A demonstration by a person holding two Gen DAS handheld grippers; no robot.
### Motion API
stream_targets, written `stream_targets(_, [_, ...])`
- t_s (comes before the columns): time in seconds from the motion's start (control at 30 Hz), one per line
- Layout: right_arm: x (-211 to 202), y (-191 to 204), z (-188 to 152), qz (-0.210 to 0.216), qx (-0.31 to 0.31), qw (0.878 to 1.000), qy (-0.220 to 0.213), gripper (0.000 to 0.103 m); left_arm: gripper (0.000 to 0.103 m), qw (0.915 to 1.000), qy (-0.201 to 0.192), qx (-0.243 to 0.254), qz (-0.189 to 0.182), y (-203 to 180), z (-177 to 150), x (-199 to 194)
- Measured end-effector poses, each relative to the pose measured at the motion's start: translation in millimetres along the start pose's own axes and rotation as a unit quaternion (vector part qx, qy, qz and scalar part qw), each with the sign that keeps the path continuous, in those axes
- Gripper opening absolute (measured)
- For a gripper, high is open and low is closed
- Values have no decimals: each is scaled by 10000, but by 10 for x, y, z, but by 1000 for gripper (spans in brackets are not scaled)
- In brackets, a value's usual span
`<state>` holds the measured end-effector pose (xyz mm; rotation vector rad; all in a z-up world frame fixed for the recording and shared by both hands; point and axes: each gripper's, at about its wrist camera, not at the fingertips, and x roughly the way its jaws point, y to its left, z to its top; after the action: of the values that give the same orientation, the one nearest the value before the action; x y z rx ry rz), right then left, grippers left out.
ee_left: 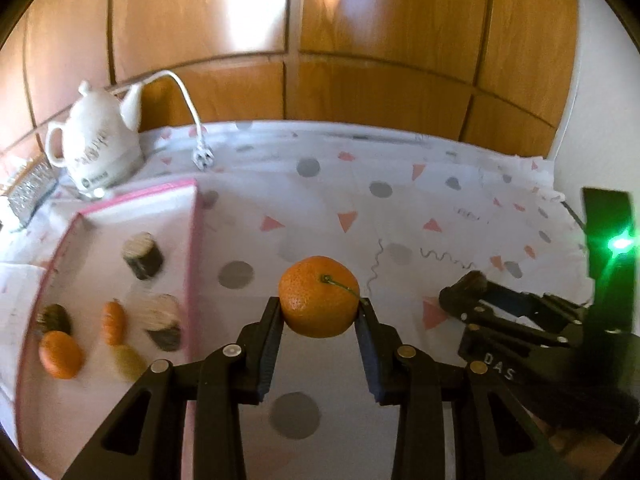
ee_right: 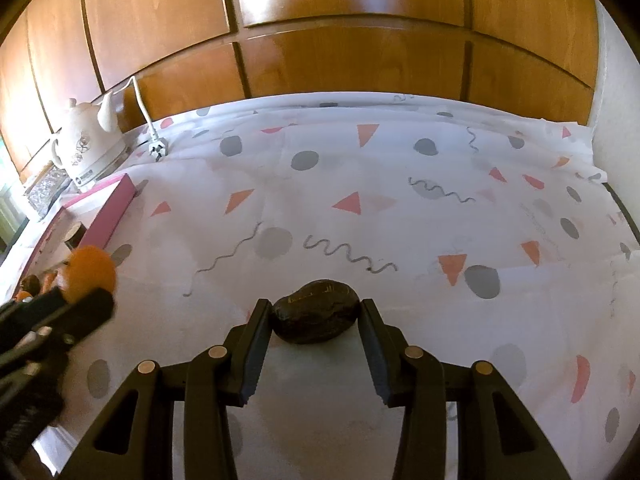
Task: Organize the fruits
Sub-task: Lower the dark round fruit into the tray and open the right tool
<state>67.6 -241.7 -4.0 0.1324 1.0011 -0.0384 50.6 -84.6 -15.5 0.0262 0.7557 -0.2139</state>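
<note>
1. Because the left tool (ee_left: 319, 312) pinches the round mandarin (ee_left: 319, 296) only at its sides, above the desk (ee_left: 400, 208), it may roll out before reaching the pink-edged tray (ee_left: 192, 240) on its left.
2. The right tool (ee_right: 313, 318), spread, flanks the dark avocado (ee_right: 316, 312), which lies on the desk; closing off-centre could squirt it forward.
</note>
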Motion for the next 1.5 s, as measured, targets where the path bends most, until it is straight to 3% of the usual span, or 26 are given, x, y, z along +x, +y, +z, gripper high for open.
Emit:
stream_targets(0.47, [-69, 636, 89, 507, -625, 9968, 4, 44, 37, 9970, -268, -604, 402, 764, -77, -438])
stream_targets(0.9, [-150, 1466, 293, 1652, -1103, 9801, 33, 44, 37, 9860, -249, -1239, 1090, 1534, -346, -668])
stream_targets(1.17, [-40, 2010, 400, 1958, -1514, 9689, 86, 44, 38, 9819, -82, -1421, 1251, 1652, -445, -615])
stream_targets(1.5, [237, 2275, 412, 2019, -1634, 9647, 438, 45, 40, 9800, 33, -1530, 1276, 1723, -490, -545])
